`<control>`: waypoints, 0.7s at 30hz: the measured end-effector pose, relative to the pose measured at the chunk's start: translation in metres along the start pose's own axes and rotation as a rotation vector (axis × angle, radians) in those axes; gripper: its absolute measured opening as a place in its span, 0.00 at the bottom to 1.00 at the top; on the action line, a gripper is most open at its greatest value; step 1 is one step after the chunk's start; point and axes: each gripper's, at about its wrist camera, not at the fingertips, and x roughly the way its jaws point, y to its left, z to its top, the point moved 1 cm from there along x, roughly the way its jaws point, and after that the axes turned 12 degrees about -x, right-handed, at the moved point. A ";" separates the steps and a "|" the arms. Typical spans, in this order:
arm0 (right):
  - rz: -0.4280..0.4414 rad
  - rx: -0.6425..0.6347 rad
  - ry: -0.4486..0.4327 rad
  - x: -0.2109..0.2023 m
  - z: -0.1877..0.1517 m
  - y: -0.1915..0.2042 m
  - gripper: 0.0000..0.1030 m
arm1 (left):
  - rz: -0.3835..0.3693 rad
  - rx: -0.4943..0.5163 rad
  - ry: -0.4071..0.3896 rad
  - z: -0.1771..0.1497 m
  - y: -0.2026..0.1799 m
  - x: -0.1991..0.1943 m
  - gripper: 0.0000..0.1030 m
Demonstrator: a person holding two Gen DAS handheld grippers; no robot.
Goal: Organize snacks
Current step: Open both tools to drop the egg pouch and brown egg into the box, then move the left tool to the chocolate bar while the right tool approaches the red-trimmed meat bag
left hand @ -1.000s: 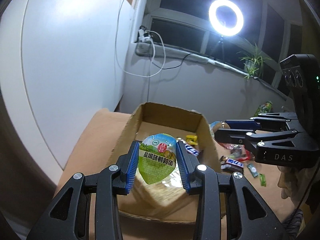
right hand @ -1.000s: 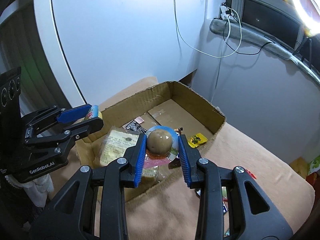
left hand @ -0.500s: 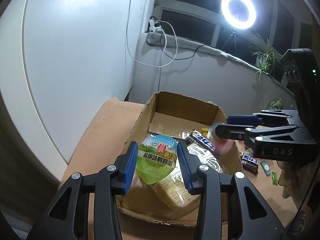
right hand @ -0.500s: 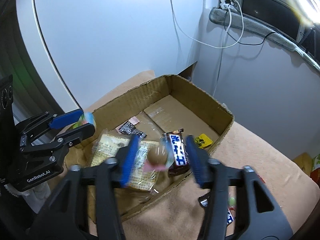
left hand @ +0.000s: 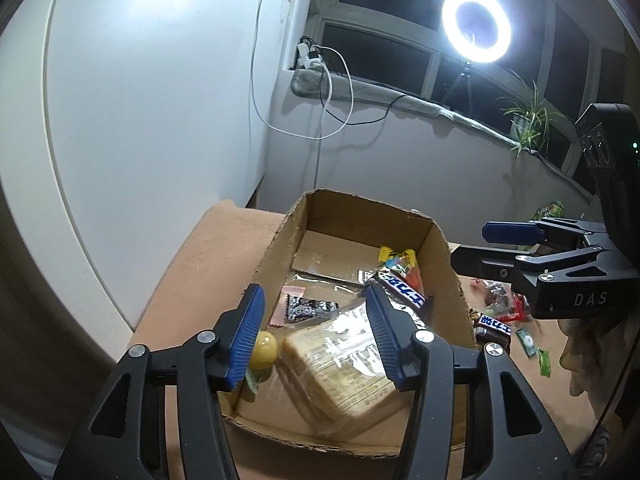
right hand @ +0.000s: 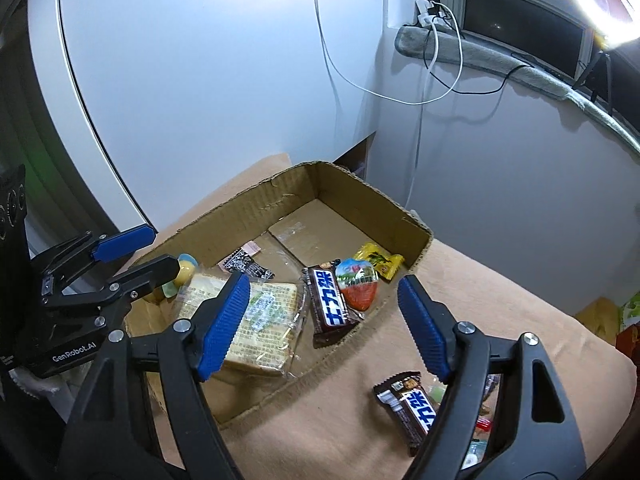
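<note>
An open cardboard box (left hand: 280,240) (right hand: 280,188) sits on a tan cloth. Inside lie a wrapped bread slice (left hand: 344,372) (right hand: 256,320), a brown chocolate bar (left hand: 400,284) (right hand: 330,300), a red egg pack (right hand: 356,286), a yellow candy (right hand: 378,260) and a green egg pack with a yellow egg (left hand: 262,354) (right hand: 184,274). My left gripper (left hand: 316,334) (right hand: 132,252) is open over the box's near end, the egg pack beside its left pad. My right gripper (right hand: 324,324) (left hand: 484,246) is open above the box's right side.
Loose snacks lie on the cloth right of the box, including a chocolate bar (right hand: 412,404) (left hand: 494,326) and small green candies (left hand: 536,352). A white curved wall stands left, a ring light (left hand: 476,26) and plant (left hand: 528,120) on the sill behind.
Both grippers opened. The green egg pack dropped from my left gripper into the box's near corner, and the red egg pack dropped from my right gripper beside the chocolate bar.
</note>
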 end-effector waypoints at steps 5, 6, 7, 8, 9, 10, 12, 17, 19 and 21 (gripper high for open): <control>-0.015 0.008 -0.002 -0.011 -0.006 -0.007 0.77 | -0.013 0.012 -0.005 0.000 -0.011 -0.001 0.50; -0.017 0.011 -0.003 -0.013 -0.007 -0.009 0.77 | -0.015 0.015 -0.006 0.000 -0.012 0.000 0.50; -0.019 0.015 -0.004 -0.014 -0.009 -0.011 0.77 | -0.017 0.018 -0.005 0.000 -0.015 0.000 0.50; -0.023 0.020 -0.006 -0.017 -0.010 -0.014 0.77 | -0.019 0.021 -0.005 0.000 -0.018 0.000 0.50; -0.028 0.026 -0.007 -0.020 -0.012 -0.018 0.77 | -0.023 0.023 -0.006 0.000 -0.020 -0.001 0.50; -0.032 0.030 -0.008 -0.023 -0.015 -0.021 0.77 | -0.028 0.026 -0.007 0.000 -0.023 -0.001 0.50; -0.042 0.040 -0.008 -0.029 -0.020 -0.029 0.77 | -0.039 0.035 -0.008 -0.001 -0.029 -0.002 0.50; -0.077 0.077 -0.016 -0.047 -0.036 -0.050 0.77 | -0.068 0.058 -0.002 -0.005 -0.048 -0.001 0.50; -0.090 0.096 -0.017 -0.053 -0.044 -0.060 0.77 | -0.083 0.067 0.003 -0.006 -0.056 -0.001 0.50; -0.106 0.117 -0.015 -0.059 -0.054 -0.070 0.77 | -0.098 0.075 0.006 -0.009 -0.066 -0.002 0.50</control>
